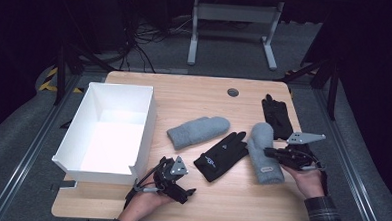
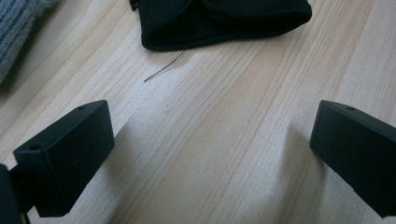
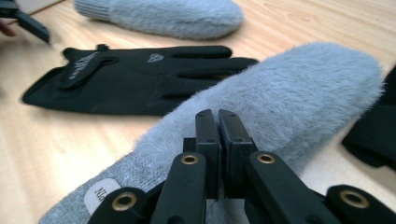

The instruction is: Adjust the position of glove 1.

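A fuzzy grey mitten (image 1: 260,138) (image 3: 303,88) lies at the right of the wooden table. My right gripper (image 1: 268,152) (image 3: 217,116) is shut, its jaws pinched together on the mitten's fuzzy side near the cuff. A black glove (image 1: 222,154) (image 3: 130,77) lies at the centre, and a second grey mitten (image 1: 198,130) (image 3: 173,16) lies behind it. Another black glove (image 1: 277,116) (image 3: 373,135) rests at the far right. My left gripper (image 1: 183,180) (image 2: 212,154) stands open over bare wood, with the black glove's cuff (image 2: 224,21) just ahead of it.
A white open box (image 1: 146,123) stands on the table's left half, close beside my left hand. A round grommet (image 1: 233,92) sits near the far edge. Bare wood shows along the front edge between my two hands.
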{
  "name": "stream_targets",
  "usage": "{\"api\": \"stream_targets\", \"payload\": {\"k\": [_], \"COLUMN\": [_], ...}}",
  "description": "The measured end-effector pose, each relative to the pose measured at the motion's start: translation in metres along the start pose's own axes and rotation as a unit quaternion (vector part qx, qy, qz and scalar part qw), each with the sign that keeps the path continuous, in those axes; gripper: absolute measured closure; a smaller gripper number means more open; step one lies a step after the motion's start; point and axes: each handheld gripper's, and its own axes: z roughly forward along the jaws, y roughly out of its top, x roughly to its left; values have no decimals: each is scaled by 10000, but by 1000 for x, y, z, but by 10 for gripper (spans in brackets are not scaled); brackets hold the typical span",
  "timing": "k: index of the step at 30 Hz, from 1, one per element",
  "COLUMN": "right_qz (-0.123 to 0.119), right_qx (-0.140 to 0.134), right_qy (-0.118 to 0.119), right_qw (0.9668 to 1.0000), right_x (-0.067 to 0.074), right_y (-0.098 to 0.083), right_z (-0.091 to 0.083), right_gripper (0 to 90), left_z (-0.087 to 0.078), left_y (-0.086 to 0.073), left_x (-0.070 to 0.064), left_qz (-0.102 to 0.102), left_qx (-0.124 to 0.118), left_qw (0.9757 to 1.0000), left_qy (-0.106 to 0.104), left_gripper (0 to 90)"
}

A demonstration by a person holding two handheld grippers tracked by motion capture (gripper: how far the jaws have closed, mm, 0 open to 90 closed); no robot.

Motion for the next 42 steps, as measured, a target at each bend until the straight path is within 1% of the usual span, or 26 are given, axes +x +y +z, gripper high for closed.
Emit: {"api": "stream_targets", "payload": {"k": [1,3,4,6,7,8,9,10,11,12,16,17,18,19,20,22,23,24,26,27,29,33,35,37,39,42], "right_qz": [0,42,46,47,43,65,65,89,89,113,89,99,98,107,130,162,125,125,130,160,139,116,100,67,71,-47], "right_qx": [0,3,-1,2,11,6,6,14,14,50,159,219,262,256,225,177,94,94,52,47,182,328,378,490,616,784], "right_qy": [0,14,47,64,65,87,87,109,109,138,198,250,241,203,233,240,201,201,184,181,130,86,79,68,121,209], "right_qw": [10000,10000,10000,10000,10000,9999,9999,9999,9999,9998,9996,9994,9993,9994,9994,9994,9997,9997,9997,9997,9997,9994,9992,9988,9980,9967], "right_x": [0,6,13,15,22,26,26,31,31,37,40,40,40,40,39,39,38,38,37,36,35,33,32,31,32,35], "right_y": [0,-4,-9,-11,-16,-19,-19,-24,-24,-29,-32,-33,-33,-33,-33,-34,-36,-36,-40,-43,-51,-61,-64,-66,-70,-72], "right_z": [0,-5,-9,-11,-15,-17,-17,-20,-20,-20,-16,-13,-13,-13,-15,-17,-26,-26,-33,-37,-41,-46,-48,-48,-47,-43], "right_gripper": [887,887,886,886,886,886,886,885,885,884,872,834,788,731,696,687,748,748,802,851,900,900,900,900,900,900], "left_z": [0,0,0,0,0,0,0,0,0,0,0,0,0,0,0,0,0,0,0,0,0,0,0,0,0,0], "left_y": [0,0,0,0,0,0,0,0,0,0,0,0,0,0,0,0,0,0,0,0,0,0,0,0,0,0], "left_x": [0,0,0,0,0,0,0,-1,-1,-1,-1,-1,-1,-1,-1,-1,-1,-1,-1,-1,-1,-1,-1,-1,-1,-1], "left_qz": [1,1,1,1,1,-3,-3,-4,-4,-6,-7,-5,-7,-6,-5,-7,-6,-6,-8,-8,-10,-10,-11,-10,-12,-11], "left_qx": [3,1,2,-1,0,-2,-2,5,5,4,2,4,5,4,3,5,5,5,2,4,4,4,3,3,4,3], "left_qw": [10000,10000,10000,10000,10000,10000,10000,10000,10000,10000,10000,10000,10000,10000,10000,10000,10000,10000,10000,10000,10000,10000,10000,10000,10000,10000], "left_qy": [0,0,1,6,5,5,5,1,1,1,3,3,1,2,2,1,2,2,2,2,2,3,3,3,5,5], "left_gripper": [2,2,2,2,2,2,2,2,2,2,2,2,2,2,2,2,2,2,2,2,2,2,2,2,2,2]}}
